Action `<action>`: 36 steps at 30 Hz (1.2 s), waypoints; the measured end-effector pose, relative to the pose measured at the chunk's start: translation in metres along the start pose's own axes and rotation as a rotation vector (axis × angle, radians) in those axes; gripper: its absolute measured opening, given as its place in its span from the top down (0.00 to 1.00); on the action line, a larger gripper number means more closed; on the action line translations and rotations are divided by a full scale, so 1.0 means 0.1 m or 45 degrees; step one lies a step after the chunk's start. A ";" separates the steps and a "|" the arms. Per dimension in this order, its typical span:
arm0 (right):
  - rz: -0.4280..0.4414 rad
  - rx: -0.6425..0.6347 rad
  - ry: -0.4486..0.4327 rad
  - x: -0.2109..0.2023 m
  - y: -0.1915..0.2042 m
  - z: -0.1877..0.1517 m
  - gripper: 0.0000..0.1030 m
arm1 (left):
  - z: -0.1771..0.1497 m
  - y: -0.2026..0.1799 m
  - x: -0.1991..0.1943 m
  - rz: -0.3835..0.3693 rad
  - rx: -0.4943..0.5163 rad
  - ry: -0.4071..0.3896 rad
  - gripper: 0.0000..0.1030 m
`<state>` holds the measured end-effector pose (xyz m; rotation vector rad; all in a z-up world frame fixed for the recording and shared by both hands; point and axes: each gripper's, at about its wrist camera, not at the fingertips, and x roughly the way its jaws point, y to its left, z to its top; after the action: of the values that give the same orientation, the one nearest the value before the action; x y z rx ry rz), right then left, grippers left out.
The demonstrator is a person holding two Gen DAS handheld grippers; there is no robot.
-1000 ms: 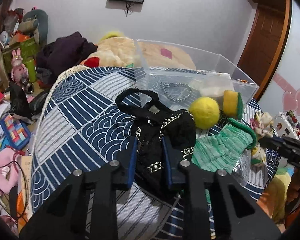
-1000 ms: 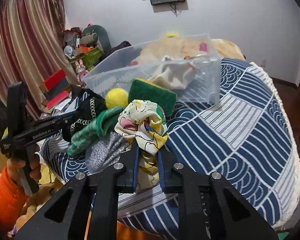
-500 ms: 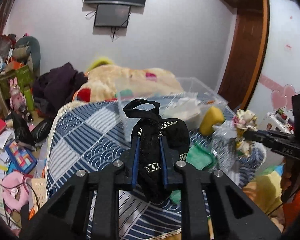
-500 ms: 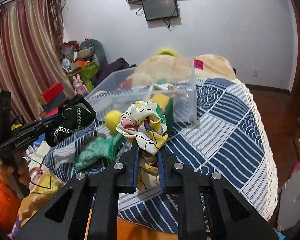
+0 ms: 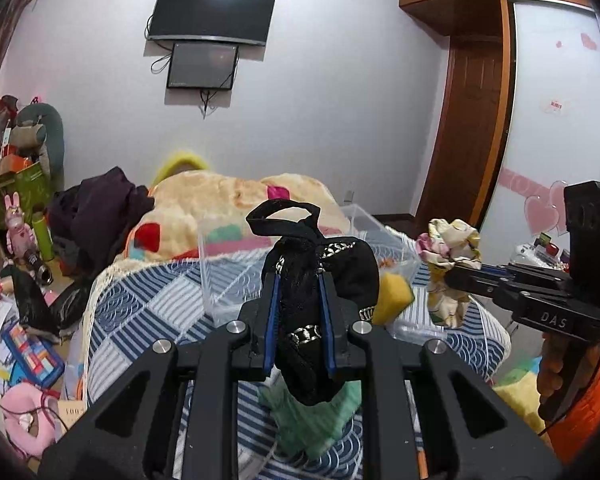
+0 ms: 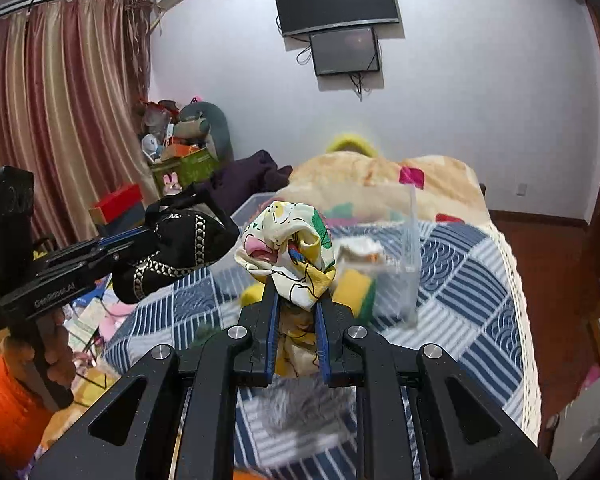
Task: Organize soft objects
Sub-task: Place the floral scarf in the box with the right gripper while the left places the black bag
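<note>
My left gripper (image 5: 298,286) is shut on a black lace garment (image 5: 320,268) with silver trim and holds it in the air above the table; it also shows in the right wrist view (image 6: 180,248). My right gripper (image 6: 296,300) is shut on a colourful printed cloth (image 6: 290,248), also lifted, seen in the left wrist view (image 5: 448,248). A clear plastic bin (image 6: 408,252) stands beyond both, with a white cloth (image 6: 360,250) inside. A yellow-green sponge (image 6: 356,288), a yellow ball (image 6: 252,294), a green knit piece (image 5: 316,420) and a grey fuzzy item (image 6: 304,408) lie on the blue patterned table (image 6: 480,292).
A bed with an orange blanket (image 5: 228,200) and dark clothes (image 5: 96,208) lies behind the table. Boxes, toys and papers clutter the floor at left (image 5: 16,336). A wooden door (image 5: 468,128) and wardrobe stand at right.
Both grippers have risen well above the table with their cloths. The black garment left the tabletop. The table and bin now sit lower in both views.
</note>
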<state>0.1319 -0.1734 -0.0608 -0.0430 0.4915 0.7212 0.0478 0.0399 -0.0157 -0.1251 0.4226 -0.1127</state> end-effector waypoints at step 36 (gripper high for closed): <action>-0.102 -0.061 0.296 1.12 -0.14 0.26 0.67 | 0.12 0.30 1.41 0.051 -0.053 0.274 0.79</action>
<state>0.2234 -0.1089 -0.0898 -0.1923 0.6904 0.6526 0.1832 0.0516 -0.0654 -0.1458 0.6421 -0.0778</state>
